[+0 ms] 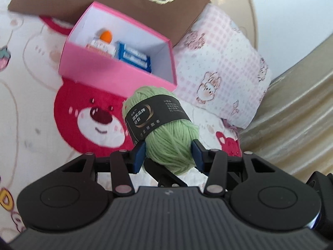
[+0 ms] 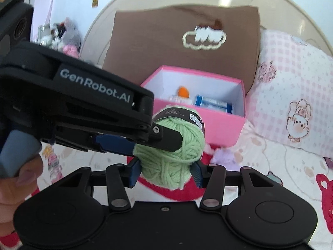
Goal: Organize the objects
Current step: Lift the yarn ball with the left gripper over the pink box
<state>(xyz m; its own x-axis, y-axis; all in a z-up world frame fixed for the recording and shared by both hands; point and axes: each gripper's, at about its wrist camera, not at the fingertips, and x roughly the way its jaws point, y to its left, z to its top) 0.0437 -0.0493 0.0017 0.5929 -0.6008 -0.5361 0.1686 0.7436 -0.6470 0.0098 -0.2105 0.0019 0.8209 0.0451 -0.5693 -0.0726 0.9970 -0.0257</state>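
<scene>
Now both my tongs clamped on green yarn ball (image 1: 166, 125): left tongs (image 1: 169, 154) and right tongs (image 2: 166, 170) squeezing same skein, held above bed, just short of pink box (image 1: 116, 70). Risk: uneven release, soft yarn snags pad, drops outside box; loose strand may unravel.

Pale green yarn (image 1: 166, 125) with black label, pink box (image 1: 116, 70), brown cloud-print board (image 1: 116, 2).

The yarn (image 1: 166, 133) is soft, fuzzy wool with a matt black paper band (image 1: 155, 116). The box (image 1: 116, 70) is smooth pink card. The grippers (image 1: 169, 153) are matt black plastic. The blanket (image 1: 41, 104) is plush cloth.
</scene>
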